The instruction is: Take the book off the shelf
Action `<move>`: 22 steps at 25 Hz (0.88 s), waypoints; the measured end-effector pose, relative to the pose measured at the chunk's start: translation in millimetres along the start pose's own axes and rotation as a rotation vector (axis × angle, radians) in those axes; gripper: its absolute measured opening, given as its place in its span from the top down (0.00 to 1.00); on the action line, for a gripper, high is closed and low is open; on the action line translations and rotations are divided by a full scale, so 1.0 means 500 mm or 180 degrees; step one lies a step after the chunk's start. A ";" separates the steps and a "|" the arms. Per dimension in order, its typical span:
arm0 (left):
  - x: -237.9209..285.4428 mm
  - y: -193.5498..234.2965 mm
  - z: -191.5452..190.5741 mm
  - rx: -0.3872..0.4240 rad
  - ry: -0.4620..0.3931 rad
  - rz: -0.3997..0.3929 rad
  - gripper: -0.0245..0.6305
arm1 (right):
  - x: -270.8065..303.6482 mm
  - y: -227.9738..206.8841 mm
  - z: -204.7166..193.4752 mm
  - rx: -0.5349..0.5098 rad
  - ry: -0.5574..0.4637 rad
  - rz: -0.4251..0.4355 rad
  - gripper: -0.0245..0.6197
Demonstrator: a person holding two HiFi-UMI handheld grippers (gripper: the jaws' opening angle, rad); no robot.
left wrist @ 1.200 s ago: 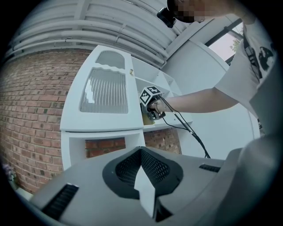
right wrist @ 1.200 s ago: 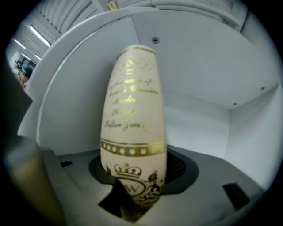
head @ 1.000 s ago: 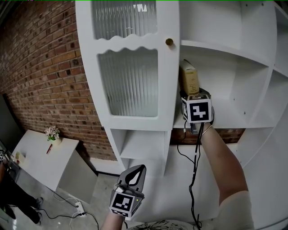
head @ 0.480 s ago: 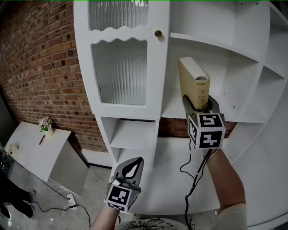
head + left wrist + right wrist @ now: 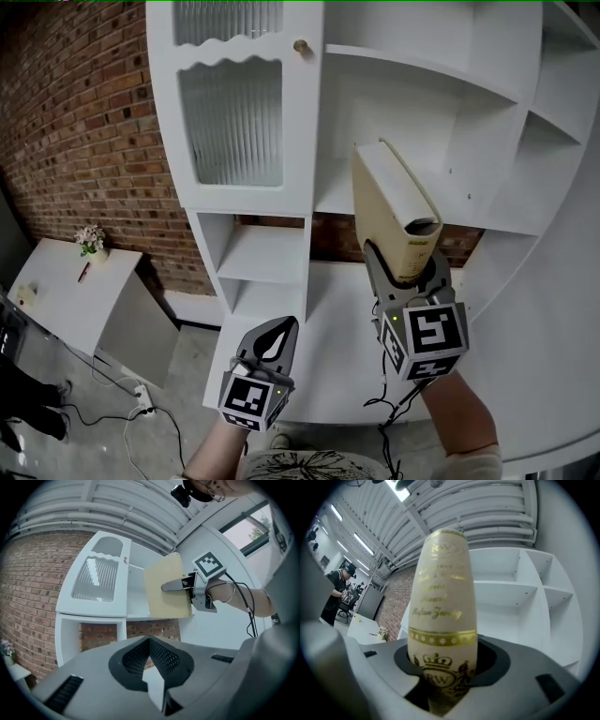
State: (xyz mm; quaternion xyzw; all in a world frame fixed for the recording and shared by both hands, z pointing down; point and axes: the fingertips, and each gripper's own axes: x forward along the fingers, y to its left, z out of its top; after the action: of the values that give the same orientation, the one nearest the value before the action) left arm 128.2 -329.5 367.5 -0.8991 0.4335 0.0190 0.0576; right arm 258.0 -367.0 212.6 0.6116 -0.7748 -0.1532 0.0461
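R gripper [image 5: 406, 272] clamps book [image 5: 384, 202] off shelf [image 5: 469, 141]; L gripper [image 5: 278, 330] low, closed.

The book [image 5: 398, 211] is a cream hardback with gold lettering, a dotted gold band and a crowned emblem on its spine [image 5: 443, 620]. It stands roughly upright, spine turned toward the right gripper [image 5: 405, 272], whose jaws clamp its two covers. It is out of the white shelf [image 5: 450, 122], in the air before the open compartments
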 end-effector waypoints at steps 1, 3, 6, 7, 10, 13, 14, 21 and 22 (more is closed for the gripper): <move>-0.005 -0.009 -0.003 -0.0015 0.0012 -0.0003 0.94 | -0.018 0.007 -0.015 0.0011 0.0017 0.0017 0.60; -0.014 -0.027 -0.011 -0.0031 0.0047 0.0001 0.94 | -0.050 0.020 -0.051 0.0031 0.0056 0.0055 0.60; -0.027 -0.051 -0.013 0.0000 0.0010 -0.0006 0.94 | -0.096 0.040 -0.109 0.0084 0.0067 0.0115 0.60; -0.033 -0.057 -0.012 0.0012 0.0001 -0.0011 0.94 | -0.111 0.049 -0.129 0.0124 0.0064 0.0145 0.60; -0.052 -0.069 -0.015 0.0033 0.0012 -0.0009 0.94 | -0.149 0.081 -0.203 0.0246 0.0177 0.0237 0.60; -0.063 -0.075 -0.029 0.0054 0.0045 0.0012 0.94 | -0.171 0.109 -0.284 0.0329 0.0361 0.0315 0.60; -0.064 -0.076 -0.035 0.0057 0.0054 0.0017 0.94 | -0.175 0.115 -0.307 0.0358 0.0395 0.0340 0.60; -0.074 -0.086 -0.087 0.0004 0.0202 -0.0019 0.94 | -0.208 0.149 -0.398 0.0485 0.0398 0.0431 0.60; -0.075 -0.089 -0.094 0.0000 0.0225 -0.0047 0.94 | -0.211 0.151 -0.403 0.0485 0.0388 0.0432 0.60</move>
State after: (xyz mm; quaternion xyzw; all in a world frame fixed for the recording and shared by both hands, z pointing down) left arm 138.8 -278.6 421.2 -0.9024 0.4286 -0.0132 0.0424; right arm 266.0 -286.6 438.4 0.5677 -0.8196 -0.0529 0.0568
